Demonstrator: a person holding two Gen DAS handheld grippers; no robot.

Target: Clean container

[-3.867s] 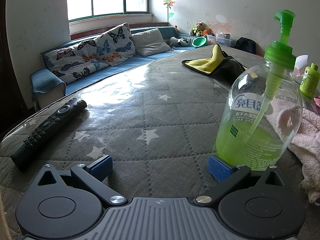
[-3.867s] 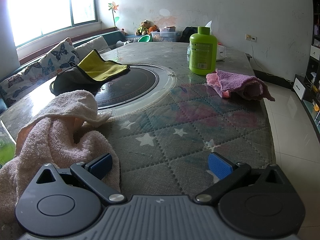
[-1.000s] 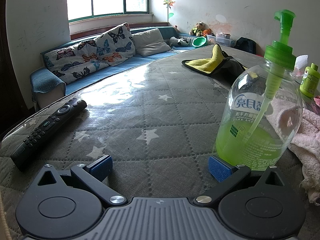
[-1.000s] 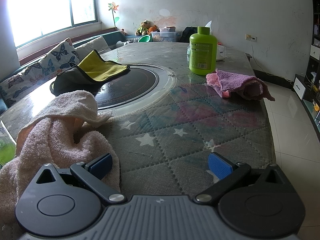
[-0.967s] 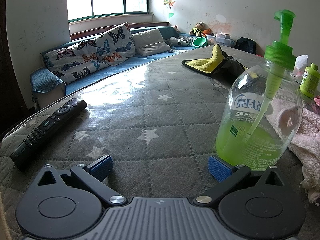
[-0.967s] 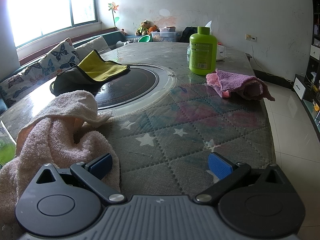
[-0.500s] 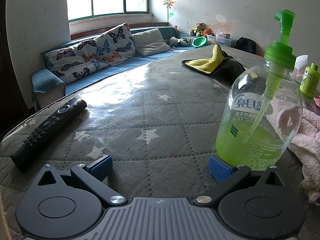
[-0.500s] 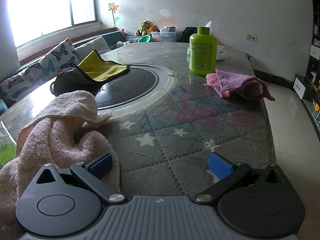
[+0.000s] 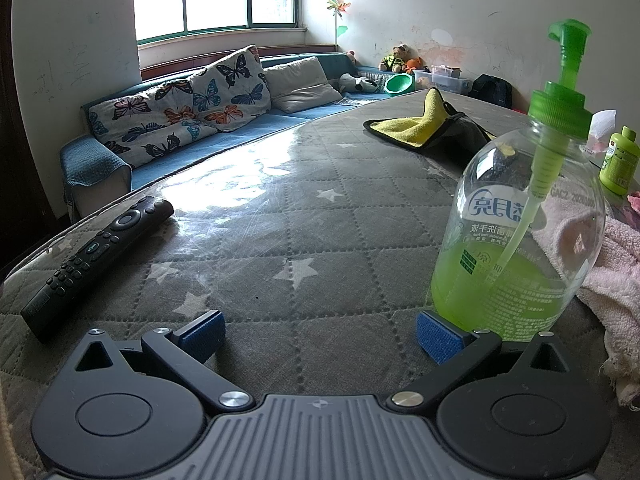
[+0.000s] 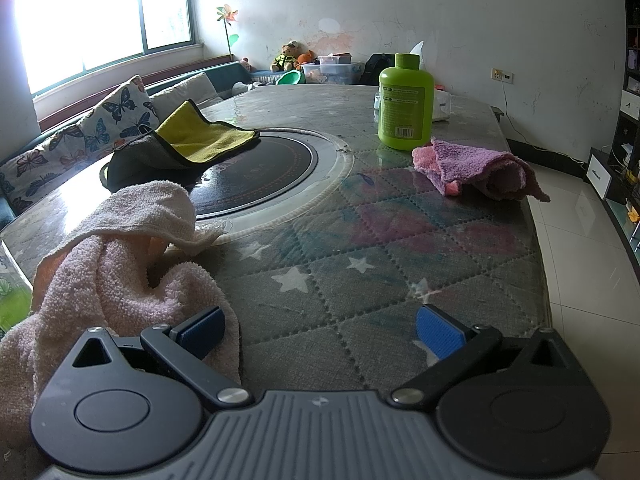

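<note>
Pump bottle base behind fingers

bottle left of towel (touching)

Your left tool has bare table ahead; the pump bottle seemingly touches its right finger.

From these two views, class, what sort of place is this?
Most likely a home living and dining room: a cushioned sofa under the window, a TV remote, and a large table with a built-in hotplate.
</note>
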